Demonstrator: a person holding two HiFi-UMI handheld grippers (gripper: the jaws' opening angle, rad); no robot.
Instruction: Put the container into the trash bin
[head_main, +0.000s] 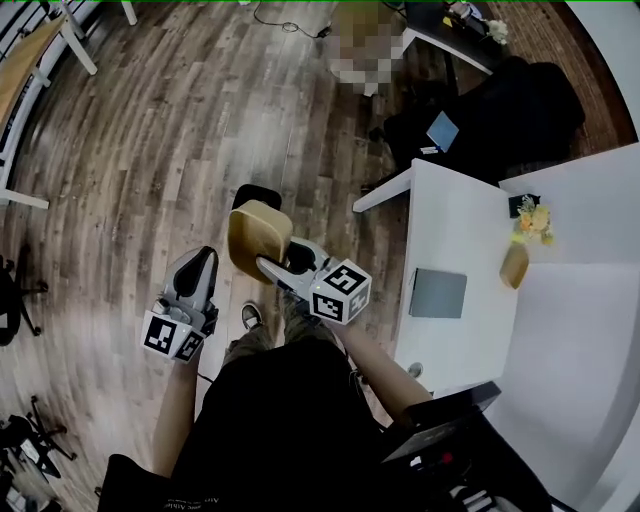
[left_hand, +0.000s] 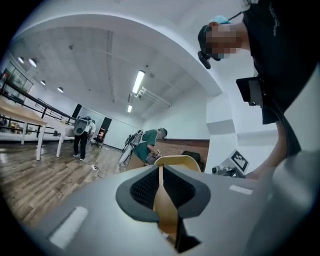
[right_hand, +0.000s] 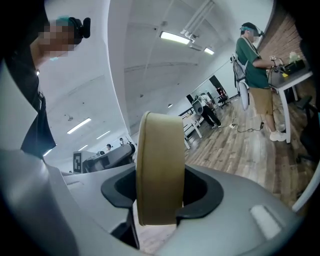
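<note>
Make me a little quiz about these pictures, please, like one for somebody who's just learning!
1. True or false: the right tongs hold the tan container.
2. What is the floor made of? A carpet, B wooden planks, C tiles.
3. What flat thing lies on the white table?
Key: 1 true. 2 B. 3 a grey rectangle, maybe a closed laptop.
</note>
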